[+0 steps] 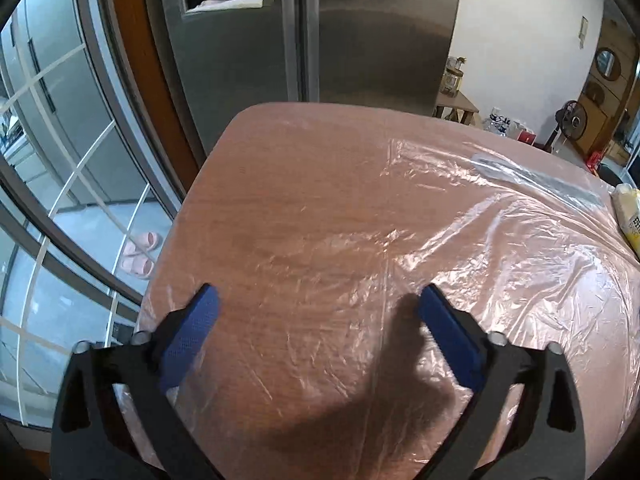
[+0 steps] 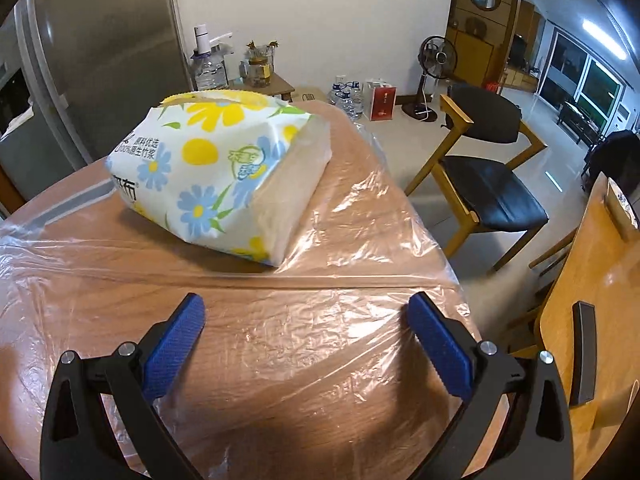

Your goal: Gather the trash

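A clear plastic sheet [image 1: 460,248] lies spread and wrinkled over the wooden table [image 1: 280,168]; it also shows in the right wrist view [image 2: 340,224]. A flowered tissue pack [image 2: 216,172] lies on the sheet, and its edge shows at the far right of the left wrist view [image 1: 629,216]. My left gripper [image 1: 319,303] is open and empty just above the sheet near the table's left part. My right gripper [image 2: 305,309] is open and empty, hovering over the sheet in front of the tissue pack.
A steel fridge [image 1: 320,32] stands behind the table. A glass door [image 1: 60,160] with pink slippers [image 1: 138,254] is at the left. A wooden chair [image 2: 488,176], a second table [image 2: 592,320] with a black remote [image 2: 582,354], a fan [image 2: 438,60] and water bottles [image 2: 346,98] are to the right.
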Motion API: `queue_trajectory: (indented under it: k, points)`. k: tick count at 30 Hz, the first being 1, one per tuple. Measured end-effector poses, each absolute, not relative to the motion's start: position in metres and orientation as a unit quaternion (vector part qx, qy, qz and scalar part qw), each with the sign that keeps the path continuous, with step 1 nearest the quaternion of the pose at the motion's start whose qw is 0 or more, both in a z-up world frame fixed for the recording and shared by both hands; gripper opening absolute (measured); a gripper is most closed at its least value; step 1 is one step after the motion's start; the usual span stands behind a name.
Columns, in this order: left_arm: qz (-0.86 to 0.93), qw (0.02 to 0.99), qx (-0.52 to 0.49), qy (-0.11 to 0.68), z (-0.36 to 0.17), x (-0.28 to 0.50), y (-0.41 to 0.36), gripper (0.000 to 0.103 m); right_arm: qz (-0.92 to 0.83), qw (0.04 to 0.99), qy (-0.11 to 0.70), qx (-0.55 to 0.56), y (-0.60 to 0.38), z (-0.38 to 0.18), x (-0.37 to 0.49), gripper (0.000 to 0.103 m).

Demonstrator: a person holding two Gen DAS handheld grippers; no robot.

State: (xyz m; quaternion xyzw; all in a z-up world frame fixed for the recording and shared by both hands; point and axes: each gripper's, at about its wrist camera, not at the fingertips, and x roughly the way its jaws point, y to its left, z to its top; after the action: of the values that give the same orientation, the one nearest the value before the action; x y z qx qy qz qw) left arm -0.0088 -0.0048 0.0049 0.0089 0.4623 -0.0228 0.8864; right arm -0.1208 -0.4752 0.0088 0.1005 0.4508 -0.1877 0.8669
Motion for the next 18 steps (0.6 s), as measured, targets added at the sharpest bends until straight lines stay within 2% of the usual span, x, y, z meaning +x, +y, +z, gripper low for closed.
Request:
queue_trajectory:
  k: [18]
  points:
    - [-0.018,0.886,0.007,0.463,0.0056,-0.0057,-0.0007,0.102,-0.188,0.867,0.451,0.100,-0.4734,0.0096,-0.1211,0.099]
